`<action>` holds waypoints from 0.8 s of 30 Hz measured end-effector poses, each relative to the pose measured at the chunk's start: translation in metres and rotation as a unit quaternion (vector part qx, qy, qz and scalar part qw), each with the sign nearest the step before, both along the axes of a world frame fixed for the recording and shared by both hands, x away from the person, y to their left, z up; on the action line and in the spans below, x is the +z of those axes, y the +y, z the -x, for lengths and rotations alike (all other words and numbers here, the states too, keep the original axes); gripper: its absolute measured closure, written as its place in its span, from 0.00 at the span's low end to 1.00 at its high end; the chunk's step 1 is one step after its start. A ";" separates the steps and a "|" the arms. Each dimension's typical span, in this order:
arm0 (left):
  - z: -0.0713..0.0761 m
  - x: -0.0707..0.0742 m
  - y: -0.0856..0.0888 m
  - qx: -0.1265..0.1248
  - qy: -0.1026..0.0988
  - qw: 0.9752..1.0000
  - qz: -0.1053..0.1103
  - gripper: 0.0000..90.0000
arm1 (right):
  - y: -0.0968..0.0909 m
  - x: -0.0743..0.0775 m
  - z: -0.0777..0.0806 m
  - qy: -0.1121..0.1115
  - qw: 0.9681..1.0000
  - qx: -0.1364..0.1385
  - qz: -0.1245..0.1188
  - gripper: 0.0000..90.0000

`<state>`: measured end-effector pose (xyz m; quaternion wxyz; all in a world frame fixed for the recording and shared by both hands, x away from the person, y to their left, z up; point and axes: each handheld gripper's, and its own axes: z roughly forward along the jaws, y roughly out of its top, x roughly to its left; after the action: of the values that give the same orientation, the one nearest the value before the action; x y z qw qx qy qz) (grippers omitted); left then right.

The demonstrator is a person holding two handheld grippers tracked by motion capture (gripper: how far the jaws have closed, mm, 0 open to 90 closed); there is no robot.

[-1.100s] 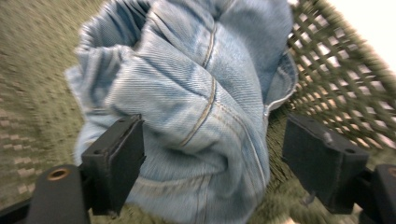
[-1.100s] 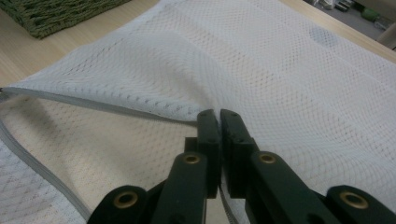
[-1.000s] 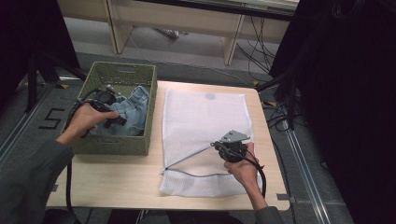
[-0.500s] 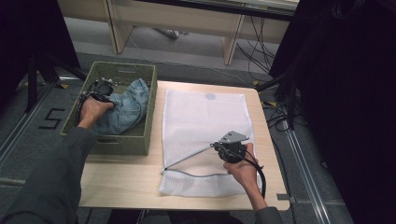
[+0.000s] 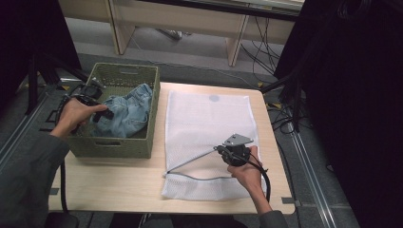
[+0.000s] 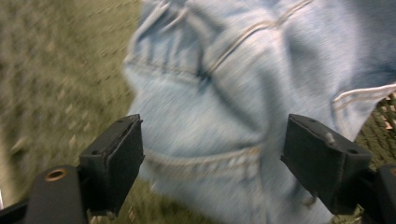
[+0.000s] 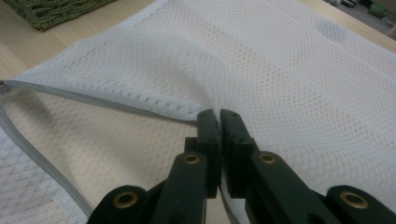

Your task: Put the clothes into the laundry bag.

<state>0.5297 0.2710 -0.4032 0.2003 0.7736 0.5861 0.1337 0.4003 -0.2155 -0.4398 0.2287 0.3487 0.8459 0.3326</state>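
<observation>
Two grippers at work: one at the basket, one at the bag, and both hands are on the table side of the action.
Left gripper: it hovers inside the olive-green woven basket, right over the garment; in the high view it sits at the basket's left wall in the person's left hand.
Left jaws: spread wide, and they have just been opening; the denim lies between and beyond the pads, but neither pad presses on it.
Garment: crumpled light-blue denim jeans, seams and a pocket edge showing, blurred in the left gripper view; they are heaped in the basket, leaning toward its right wall.
Right gripper: low over the near half of the white mesh laundry bag, held by the person's right hand, with its cable trailing back toward the table's near edge.
Right jaws: pressed together, pinching the bag's upper mesh layer right at the grey zipper edge.
Bag mouth: that pinched edge is lifted off the lower layer, so the opening gapes toward the basket side, the zipper line running taut from the jaws to the bag's near-left corner.
Bag position: flat on the light wooden table, just beside the basket, on its right.
</observation>
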 end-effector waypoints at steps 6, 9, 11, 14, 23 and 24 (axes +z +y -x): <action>-0.009 -0.014 -0.004 -0.021 0.044 0.999 -0.007 0.17 | 0.002 -0.001 -0.002 -0.013 1.000 0.006 0.003 0.98; -0.016 -0.021 -0.012 -0.025 0.062 0.998 -0.009 0.16 | 0.002 -0.001 0.000 -0.004 1.000 0.000 -0.001 0.98; -0.020 -0.027 -0.014 -0.024 0.063 0.998 -0.005 0.16 | 0.002 -0.001 -0.001 -0.005 1.000 -0.002 -0.002 0.98; -0.024 -0.034 -0.023 -0.049 0.056 0.997 -0.001 0.13 | 0.001 -0.002 -0.002 -0.009 1.000 0.004 0.001 0.98; -0.027 -0.050 -0.058 -0.074 0.049 0.996 -0.013 0.00 | 0.002 -0.001 -0.002 -0.005 1.000 0.003 0.001 0.98; -0.029 -0.056 -0.060 -0.072 0.048 0.996 -0.024 0.00 | 0.002 -0.002 -0.003 -0.014 1.000 0.008 0.003 0.98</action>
<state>0.5584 0.2112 -0.4590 0.1627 0.8238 0.5345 0.0958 0.4030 -0.2136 -0.4414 0.2389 0.3368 0.8464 0.3362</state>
